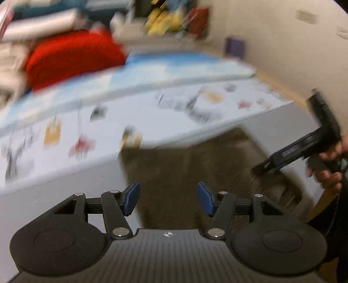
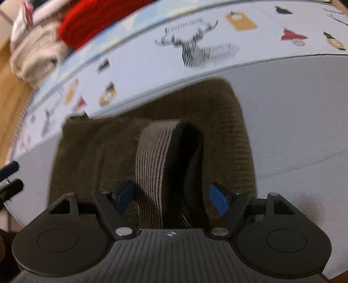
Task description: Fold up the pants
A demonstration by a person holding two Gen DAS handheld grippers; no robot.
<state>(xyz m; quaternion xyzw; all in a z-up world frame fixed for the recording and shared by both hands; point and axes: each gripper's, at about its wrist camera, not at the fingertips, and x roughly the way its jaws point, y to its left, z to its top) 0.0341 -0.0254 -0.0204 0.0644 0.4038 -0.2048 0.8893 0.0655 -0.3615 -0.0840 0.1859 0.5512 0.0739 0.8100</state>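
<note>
pants (image 2: 217, 130): folded, brown, on bed (image 2: 293, 108) nr printed edge
R gripper (image 2: 171, 201): open, waistband loop betw. fingers
L gripper (image 1: 168, 201): open, above pants, empty

Red cushion (image 1: 74, 56) and beige towel (image 2: 37, 56) lying beside each other on printed sheet (image 2: 250, 41); grey cover (image 2: 293, 113) nearer; yellow packets (image 1: 165, 19) blurred by far wall (image 1: 271, 43)
</note>
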